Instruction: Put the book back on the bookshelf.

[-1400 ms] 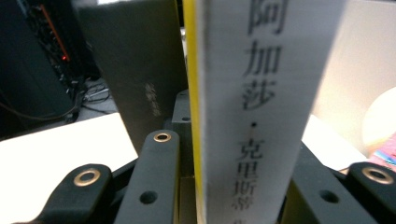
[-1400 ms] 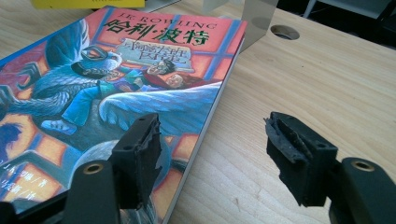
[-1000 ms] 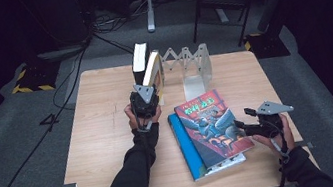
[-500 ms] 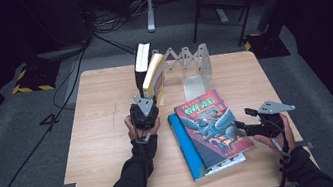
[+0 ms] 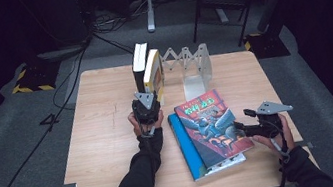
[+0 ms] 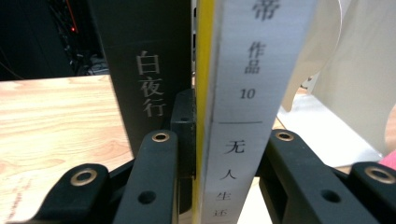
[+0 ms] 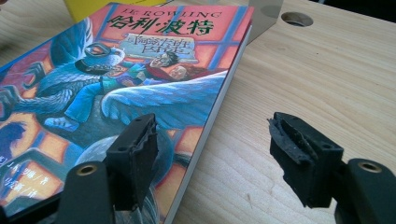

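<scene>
From the high view, the left gripper (image 5: pixel 146 108) is up against the leaning yellow-and-white book (image 5: pixel 153 75), which rests on a black book (image 5: pixel 140 66) at the far side of the wooden table (image 5: pixel 105 133). The left gripper view has the jaws clamped on that white spine (image 6: pixel 240 116), black book just beside it. In the right gripper view the right gripper (image 7: pixel 212 147) sits with its jaws apart straddling the edge of the Harry Potter paperback (image 7: pixel 140 79), gripping nothing.
</scene>
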### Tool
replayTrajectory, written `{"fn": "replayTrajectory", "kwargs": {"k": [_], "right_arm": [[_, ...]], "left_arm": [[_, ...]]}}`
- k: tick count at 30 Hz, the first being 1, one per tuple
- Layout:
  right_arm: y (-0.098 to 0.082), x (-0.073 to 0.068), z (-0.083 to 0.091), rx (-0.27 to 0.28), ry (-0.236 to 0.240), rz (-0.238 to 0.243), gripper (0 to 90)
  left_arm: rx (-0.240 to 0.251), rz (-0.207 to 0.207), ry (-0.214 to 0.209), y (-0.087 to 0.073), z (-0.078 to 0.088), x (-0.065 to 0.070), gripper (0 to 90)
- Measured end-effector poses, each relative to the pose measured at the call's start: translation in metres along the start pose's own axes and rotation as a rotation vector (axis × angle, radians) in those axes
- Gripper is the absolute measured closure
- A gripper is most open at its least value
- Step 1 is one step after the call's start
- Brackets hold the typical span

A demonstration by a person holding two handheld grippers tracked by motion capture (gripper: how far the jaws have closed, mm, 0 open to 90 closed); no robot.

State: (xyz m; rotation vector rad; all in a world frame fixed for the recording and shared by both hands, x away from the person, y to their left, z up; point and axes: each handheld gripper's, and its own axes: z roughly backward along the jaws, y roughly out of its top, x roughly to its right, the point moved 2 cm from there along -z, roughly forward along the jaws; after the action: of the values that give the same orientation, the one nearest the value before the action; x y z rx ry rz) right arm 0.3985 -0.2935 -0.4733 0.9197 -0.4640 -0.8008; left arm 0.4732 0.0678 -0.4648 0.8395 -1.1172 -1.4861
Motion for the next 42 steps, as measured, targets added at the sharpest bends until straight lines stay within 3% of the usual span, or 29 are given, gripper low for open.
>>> {"fn": "replayTrajectory", "kwargs": {"k": [3, 7, 14, 17, 20, 22, 24, 29, 31, 34, 37, 42], "right_arm": [[0.0, 0.0, -0.002, -0.003, 0.004, 0.006, 32.9], [0.0, -0.001, -0.001, -0.01, 0.004, 0.014, 33.0], [0.001, -0.002, 0.001, -0.015, 0.006, 0.032, 33.1], [0.001, -0.003, 0.001, -0.026, -0.004, 0.047, 33.3], [0.003, -0.004, 0.003, -0.03, -0.003, 0.064, 33.7], [0.003, -0.005, 0.003, -0.03, -0.001, 0.072, 34.0], [0.004, -0.006, 0.003, -0.039, -0.003, 0.082, 33.9], [0.004, -0.008, 0.002, -0.046, -0.002, 0.092, 34.0], [0.004, -0.008, 0.002, -0.047, -0.001, 0.093, 33.9], [0.004, -0.006, 0.002, -0.041, 0.001, 0.088, 33.9], [0.003, -0.006, 0.001, -0.045, -0.001, 0.084, 33.9], [0.004, -0.007, 0.001, -0.04, -0.002, 0.092, 34.0]], "left_arm": [[-0.001, -0.028, -0.005, 0.001, -0.003, 0.003, 72.6], [-0.009, -0.022, -0.032, 0.0, -0.003, 0.003, 67.0], [-0.052, 0.012, -0.075, -0.007, 0.002, 0.001, 46.9], [-0.086, 0.056, -0.127, -0.016, 0.01, -0.003, 42.0], [-0.092, 0.043, -0.133, -0.022, 0.019, -0.008, 39.7], [-0.075, 0.012, -0.17, -0.026, 0.025, -0.012, 42.1], [-0.072, -0.027, -0.162, -0.029, 0.029, -0.014, 48.8], [-0.094, -0.024, -0.192, -0.032, 0.022, -0.013, 68.6], [-0.098, -0.037, -0.205, -0.032, 0.02, -0.012, 68.5], [-0.095, -0.068, -0.178, -0.03, 0.016, -0.008, 70.1], [-0.088, -0.044, -0.128, -0.027, 0.008, -0.005, 72.7], [-0.085, -0.019, -0.12, -0.023, -0.002, -0.005, 73.2]]}}
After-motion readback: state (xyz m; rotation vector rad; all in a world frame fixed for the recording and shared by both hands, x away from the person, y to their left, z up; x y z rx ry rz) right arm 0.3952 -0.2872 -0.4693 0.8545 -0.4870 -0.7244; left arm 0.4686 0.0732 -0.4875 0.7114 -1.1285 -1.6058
